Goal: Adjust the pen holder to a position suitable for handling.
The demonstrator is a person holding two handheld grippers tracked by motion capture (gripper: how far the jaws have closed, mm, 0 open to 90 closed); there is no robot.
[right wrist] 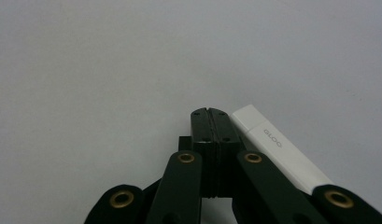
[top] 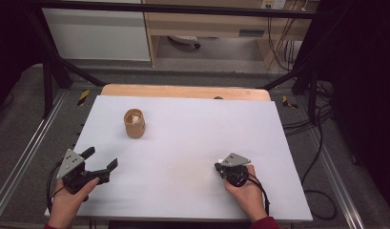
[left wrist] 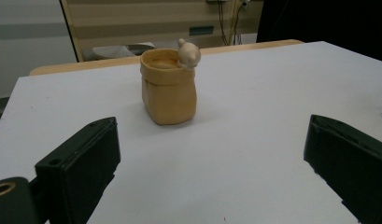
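Closed black jaws of the right gripper (right wrist: 209,112) were seen pressed together, holding nothing, with a white stick (right wrist: 282,149) lying just beside them on the table (top: 183,157).

Lettering on the stick was readable from the right gripper view alone. From the left gripper (top: 103,160), whose jaws were spread wide and empty, a tan bag-shaped pot (left wrist: 169,86) with a small bear figure (left wrist: 188,53) on its rim was shown; from above, it stood upright toward the far left.
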